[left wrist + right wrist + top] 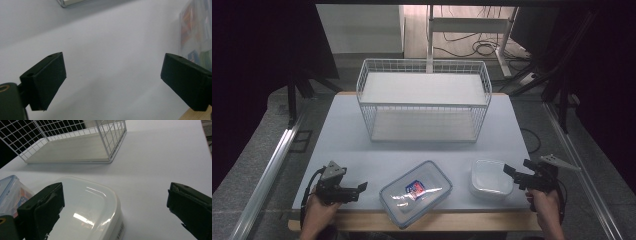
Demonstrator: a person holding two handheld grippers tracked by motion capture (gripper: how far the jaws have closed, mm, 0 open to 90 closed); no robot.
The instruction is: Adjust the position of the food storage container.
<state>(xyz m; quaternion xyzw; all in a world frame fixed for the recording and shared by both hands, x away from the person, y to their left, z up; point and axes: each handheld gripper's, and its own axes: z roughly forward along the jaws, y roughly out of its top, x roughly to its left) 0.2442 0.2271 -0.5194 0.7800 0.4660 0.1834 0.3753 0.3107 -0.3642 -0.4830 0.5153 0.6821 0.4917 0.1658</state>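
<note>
Nothing stowed yet: white wire rack (424,100) bare. Clear blue-rimmed lidded box (416,192) & white lidded tub (491,178) sit in front of rack. Left gripper (360,190), right gripper (508,171): jaws wide, empty.

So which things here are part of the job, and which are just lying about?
In the job: clear lidded container, white lidded container, left gripper, right gripper.
Just about: wire rack, table, cables on the floor.

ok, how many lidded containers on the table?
2. The clear blue-rimmed container lies at the front centre; the white container sits to its right, just ahead of the right tongs.
</note>
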